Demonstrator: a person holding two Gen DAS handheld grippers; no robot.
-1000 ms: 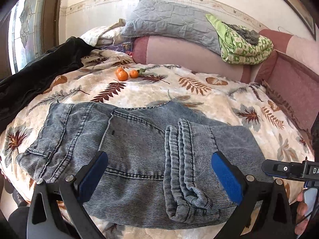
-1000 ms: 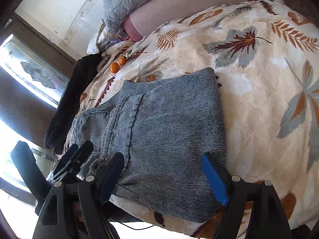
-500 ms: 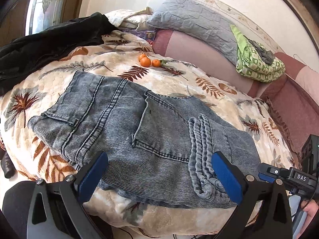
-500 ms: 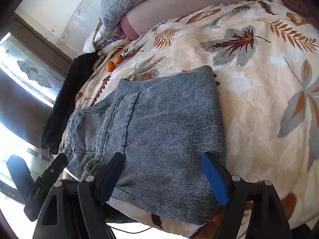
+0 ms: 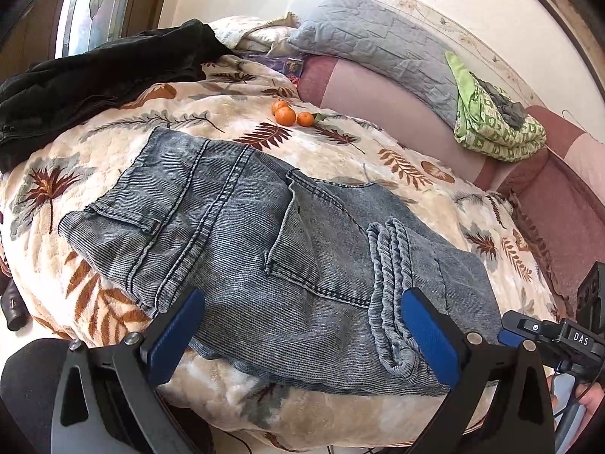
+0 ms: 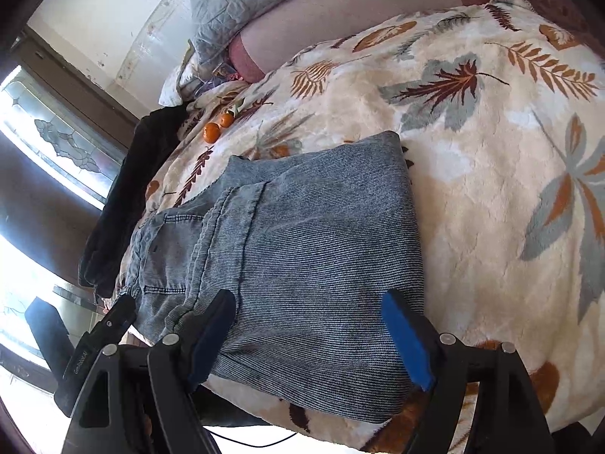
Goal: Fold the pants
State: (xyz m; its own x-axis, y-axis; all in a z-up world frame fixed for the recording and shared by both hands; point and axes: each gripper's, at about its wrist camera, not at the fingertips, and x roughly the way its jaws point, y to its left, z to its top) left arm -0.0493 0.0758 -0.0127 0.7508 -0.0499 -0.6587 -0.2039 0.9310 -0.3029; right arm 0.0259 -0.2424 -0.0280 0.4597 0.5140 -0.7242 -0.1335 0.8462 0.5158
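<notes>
Faded blue-grey jeans (image 5: 242,234) lie folded flat on the leaf-print blanket (image 5: 340,151), waist end at left, ribbed leg cuffs (image 5: 389,276) laid over the right part. My left gripper (image 5: 302,333) is open and empty, held above the jeans' near edge. In the right wrist view the jeans (image 6: 321,249) lie with the fold at the right. My right gripper (image 6: 308,336) is open and empty over their near edge. The right gripper's tip shows at the left wrist view's right edge (image 5: 548,335).
Three small oranges (image 5: 289,115) lie on the blanket beyond the jeans. Black clothing (image 5: 94,75) is heaped at far left. A grey quilted pillow (image 5: 378,45) and a green patterned blanket (image 5: 491,125) rest along the pink headboard. The bed's near edge lies just below the jeans.
My left gripper has pulled back and up, so more of the jeans and the bed edge show. My right gripper has barely moved. Both stay open.
</notes>
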